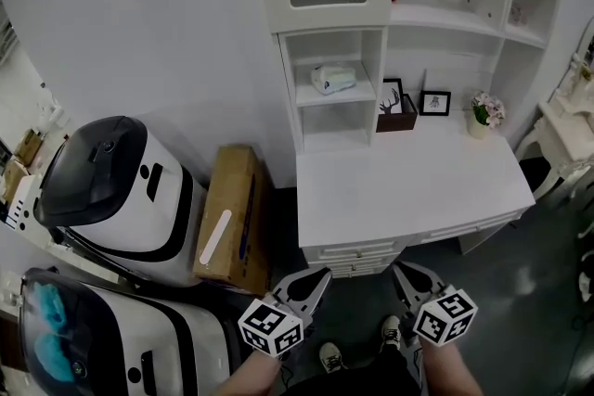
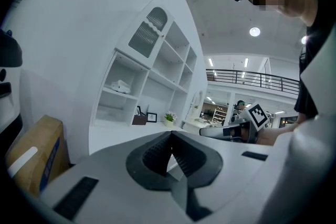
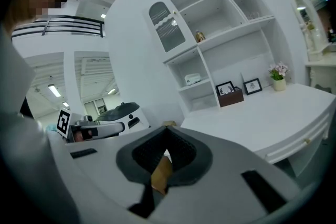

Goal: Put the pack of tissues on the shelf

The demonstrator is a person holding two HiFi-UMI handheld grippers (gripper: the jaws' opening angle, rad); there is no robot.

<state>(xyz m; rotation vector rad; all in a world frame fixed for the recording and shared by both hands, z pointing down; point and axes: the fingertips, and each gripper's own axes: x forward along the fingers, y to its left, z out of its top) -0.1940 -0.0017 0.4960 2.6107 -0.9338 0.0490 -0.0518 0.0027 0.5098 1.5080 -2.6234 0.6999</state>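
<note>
- Shows the pack of tissues point(image 1: 332, 79) lying on the shelf point(image 1: 339, 95), in the open compartment under the glass-door cabinet, at 12 o'clock from the person.
- Shows the left gripper point(image 1: 314, 281) clenched on nothing, tips pressed together, held low at 6 o'clock in the head view and well apart from the pack.
- Shows the right gripper point(image 1: 405, 275) likewise closed and empty, just beside the left one, in front of the near edge of the table point(image 1: 408, 185).
- Places two picture frames point(image 1: 434, 103) and a flower pot point(image 1: 484, 114) at the back of the table, toward 1 o'clock, with a cardboard box point(image 1: 232, 213) on the floor at 9 o'clock from the table.
- Points to a task apparently complete: pack resting unaided on the shelf, touched by neither gripper, with no step visibly left.
</note>
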